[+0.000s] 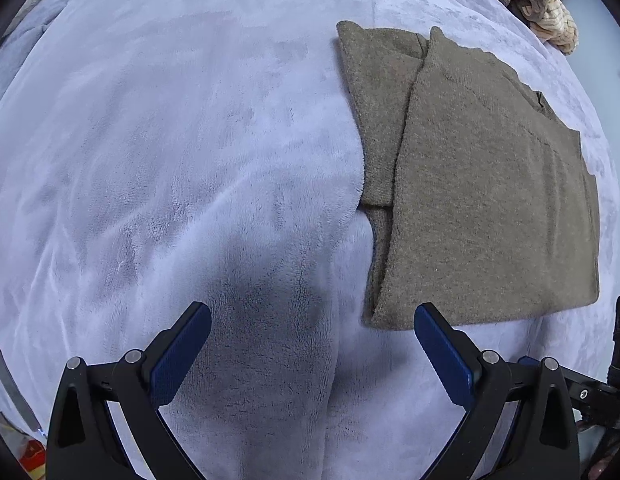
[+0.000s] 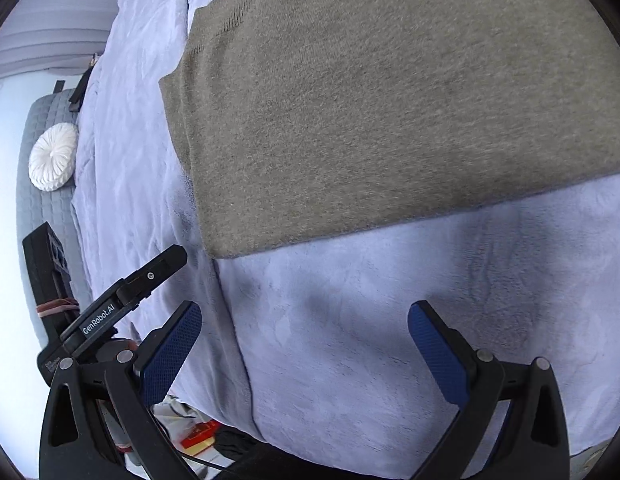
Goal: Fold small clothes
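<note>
An olive-brown knit sweater [image 1: 485,184] lies flat on the pale lilac blanket [image 1: 170,140], with one side panel folded over the body and a sleeve edge showing along its left. My left gripper [image 1: 313,316] hovers open over bare blanket, its right fingertip just short of the sweater's near left corner. In the right wrist view the same sweater [image 2: 369,100] fills the upper part, its hem running diagonally. My right gripper [image 2: 305,312] is open above the blanket [image 2: 369,320], a little short of that hem, with nothing between its fingers.
A cream striped garment [image 1: 537,4] is heaped at the far right of the bed. A round white cushion [image 2: 54,158] rests on a grey quilted surface [image 2: 38,216] at left. The other gripper's black body [image 2: 122,296] sticks in at lower left. Clutter lies on the floor [image 2: 198,436] below the bed edge.
</note>
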`<state>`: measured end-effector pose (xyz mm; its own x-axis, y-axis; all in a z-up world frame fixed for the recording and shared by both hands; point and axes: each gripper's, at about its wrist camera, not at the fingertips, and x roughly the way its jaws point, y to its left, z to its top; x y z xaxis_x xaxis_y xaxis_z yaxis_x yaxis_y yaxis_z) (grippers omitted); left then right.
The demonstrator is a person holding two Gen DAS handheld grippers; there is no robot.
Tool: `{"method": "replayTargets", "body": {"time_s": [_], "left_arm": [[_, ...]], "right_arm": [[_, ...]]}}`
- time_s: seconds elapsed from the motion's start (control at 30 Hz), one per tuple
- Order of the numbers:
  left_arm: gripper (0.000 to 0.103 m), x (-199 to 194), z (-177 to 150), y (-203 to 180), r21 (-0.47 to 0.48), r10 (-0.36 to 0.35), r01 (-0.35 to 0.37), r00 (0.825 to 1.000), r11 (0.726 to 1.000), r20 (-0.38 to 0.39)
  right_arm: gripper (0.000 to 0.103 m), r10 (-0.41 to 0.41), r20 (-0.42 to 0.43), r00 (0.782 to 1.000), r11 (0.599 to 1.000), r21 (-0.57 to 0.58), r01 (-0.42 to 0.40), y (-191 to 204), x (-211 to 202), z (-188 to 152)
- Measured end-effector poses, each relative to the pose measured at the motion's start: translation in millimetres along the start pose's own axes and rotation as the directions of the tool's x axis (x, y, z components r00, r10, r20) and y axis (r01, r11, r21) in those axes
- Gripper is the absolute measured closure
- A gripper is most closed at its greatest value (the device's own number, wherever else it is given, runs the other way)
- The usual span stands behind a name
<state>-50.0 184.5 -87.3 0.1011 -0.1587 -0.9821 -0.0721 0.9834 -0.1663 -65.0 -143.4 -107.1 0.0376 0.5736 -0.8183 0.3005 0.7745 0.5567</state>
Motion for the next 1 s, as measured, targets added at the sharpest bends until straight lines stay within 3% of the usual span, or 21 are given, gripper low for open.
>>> {"method": "replayTargets", "body": {"time_s": [0.2,0.57,0.7,0.87,0.9,0.93,0.97,1.0], "left_arm": [[0.001,5,17,11,-0.037,-0.062,0.062,0.998,0.997,0.011],[0.001,12,34,12,-0.091,-0.222,0.225,0.974,0.970,0.040],[0.001,13,39,11,-0.112,-0.305,0.309,0.951,0.944,0.047],[0.001,16,45,22,-0.179,-0.431,0.432,0.901,0.884,0.048],[0.001,17,46,23,-0.192,-0.450,0.450,0.892,0.872,0.045],[0.001,19,48,25,-0.210,-0.480,0.478,0.876,0.853,0.042],[0.001,20,49,25,-0.222,-0.507,0.502,0.861,0.836,0.040],[0.001,22,51,25,-0.232,-0.529,0.522,0.848,0.821,0.035]], "right_arm": [[0.000,0.173,0.017,0.985,0.979,0.108,-0.174,-4,16,11],[0.000,0.385,0.082,0.919,0.877,0.276,-0.392,-14,55,27],[0.000,0.458,0.134,0.879,0.834,0.279,-0.476,-9,64,33],[0.002,0.505,0.192,0.841,0.773,0.334,-0.540,-9,74,41],[0.013,0.506,0.197,0.840,0.762,0.356,-0.542,-10,75,40],[0.044,0.513,0.193,0.837,0.750,0.373,-0.546,-12,76,40],[0.063,0.510,0.184,0.840,0.750,0.384,-0.539,-13,77,39],[0.088,0.498,0.170,0.850,0.757,0.392,-0.522,-14,77,40]]}}
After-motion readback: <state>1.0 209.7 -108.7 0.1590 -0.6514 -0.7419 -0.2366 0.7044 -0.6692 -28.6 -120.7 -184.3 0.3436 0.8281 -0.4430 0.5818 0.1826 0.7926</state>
